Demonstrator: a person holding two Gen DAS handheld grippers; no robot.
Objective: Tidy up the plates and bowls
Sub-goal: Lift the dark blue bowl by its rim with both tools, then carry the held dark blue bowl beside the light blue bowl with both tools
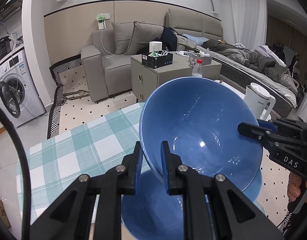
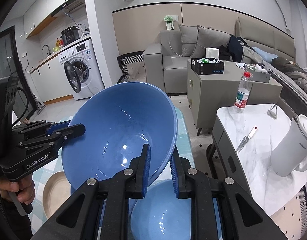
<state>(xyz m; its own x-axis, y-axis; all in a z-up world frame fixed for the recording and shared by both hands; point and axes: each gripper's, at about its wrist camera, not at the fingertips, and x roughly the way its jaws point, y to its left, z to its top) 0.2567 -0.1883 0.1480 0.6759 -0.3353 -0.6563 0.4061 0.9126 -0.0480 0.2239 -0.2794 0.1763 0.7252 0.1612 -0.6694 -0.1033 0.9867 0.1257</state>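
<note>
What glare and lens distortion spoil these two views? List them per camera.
Left wrist view: small white highlights speckle the inside of the raised blue bowl; fisheye bends the wall lines, corners go black. Right wrist view: similar glints in the same bowl and in the lower blue bowl; the marble table edge curves; focus holds sharp throughout.

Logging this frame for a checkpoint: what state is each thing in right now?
Large blue ceramic bowl: lifted, tilted, gripped at opposite rims.
Left gripper: shut on its rim.
Right gripper: shut on its rim.
Second blue bowl: upright, resting underneath.
Washing machine door: open.
Red-capped plastic bottle: upright, capped.
</note>
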